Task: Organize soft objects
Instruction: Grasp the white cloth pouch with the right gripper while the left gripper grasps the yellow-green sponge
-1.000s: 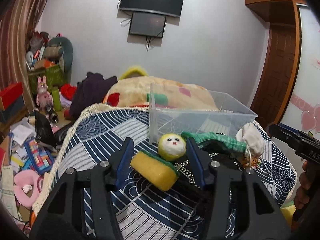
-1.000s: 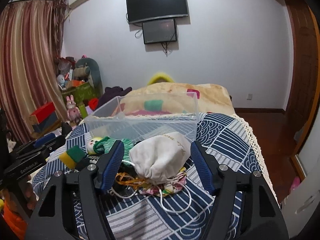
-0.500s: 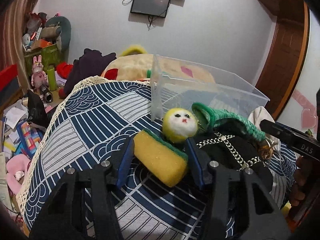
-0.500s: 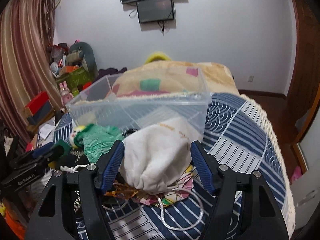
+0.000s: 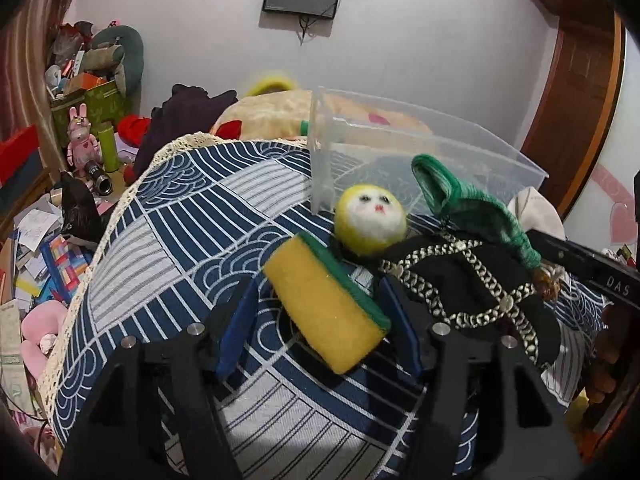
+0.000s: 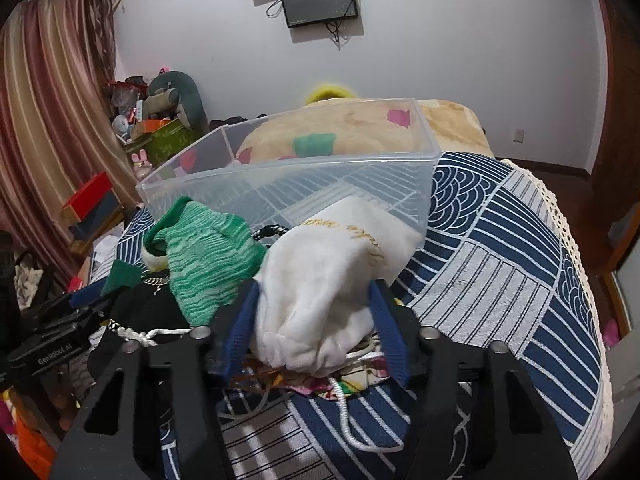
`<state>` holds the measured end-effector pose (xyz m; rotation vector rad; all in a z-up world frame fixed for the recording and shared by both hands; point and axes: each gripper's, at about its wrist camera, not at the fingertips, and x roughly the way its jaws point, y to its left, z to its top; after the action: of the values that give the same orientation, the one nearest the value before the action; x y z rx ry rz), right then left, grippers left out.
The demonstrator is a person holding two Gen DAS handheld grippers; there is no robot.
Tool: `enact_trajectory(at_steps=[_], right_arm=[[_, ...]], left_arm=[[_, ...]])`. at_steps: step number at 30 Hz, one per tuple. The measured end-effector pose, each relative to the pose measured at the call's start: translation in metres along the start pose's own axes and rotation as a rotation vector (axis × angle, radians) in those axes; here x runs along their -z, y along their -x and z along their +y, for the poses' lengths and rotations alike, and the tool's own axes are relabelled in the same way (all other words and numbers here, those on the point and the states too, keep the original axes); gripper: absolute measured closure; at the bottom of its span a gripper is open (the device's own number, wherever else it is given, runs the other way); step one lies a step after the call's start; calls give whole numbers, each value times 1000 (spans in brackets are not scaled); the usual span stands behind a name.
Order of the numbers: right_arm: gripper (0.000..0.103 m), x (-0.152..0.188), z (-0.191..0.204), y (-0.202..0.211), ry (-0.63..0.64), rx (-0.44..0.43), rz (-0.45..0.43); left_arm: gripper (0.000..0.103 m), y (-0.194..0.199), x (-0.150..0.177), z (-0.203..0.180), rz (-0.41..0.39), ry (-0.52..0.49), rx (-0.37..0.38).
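Note:
A yellow sponge with a green scrub side (image 5: 324,304) lies on the blue patterned cloth between the fingers of my open left gripper (image 5: 316,316). Behind it sit a yellow-and-white plush ball with a face (image 5: 370,220), a green knit sock (image 5: 472,208) and a black item with a chain (image 5: 468,292). My right gripper (image 6: 316,320) is open around a white drawstring pouch (image 6: 328,280), fingers close to its sides. The green sock also shows in the right wrist view (image 6: 204,256). A clear plastic bin (image 6: 288,180) stands just behind the pile.
The cloth-covered surface (image 5: 180,240) has a lace edge on the left, with floor clutter below (image 5: 36,240). A patterned blanket (image 6: 360,128) lies behind the bin. A floral cloth and white cord (image 6: 344,396) lie under the pouch.
Both grippers have moved forward and down. The sponge now sits between the left fingers and the pouch between the right fingers. The objects have not moved.

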<state>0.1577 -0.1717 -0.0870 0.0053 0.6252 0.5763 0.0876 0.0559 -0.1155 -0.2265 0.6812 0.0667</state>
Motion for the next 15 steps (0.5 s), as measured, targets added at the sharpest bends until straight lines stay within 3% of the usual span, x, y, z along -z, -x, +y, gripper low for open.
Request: enact_trajectory(at_steps=[6,15], right_arm=[[77,-2,8,7,25,12,-33],[78,-12,4,38,15,-4,-125]], left_arm=[[61,6,0,-5,-1,-4,41],[62,44,-9,-23,-107,-68,46]])
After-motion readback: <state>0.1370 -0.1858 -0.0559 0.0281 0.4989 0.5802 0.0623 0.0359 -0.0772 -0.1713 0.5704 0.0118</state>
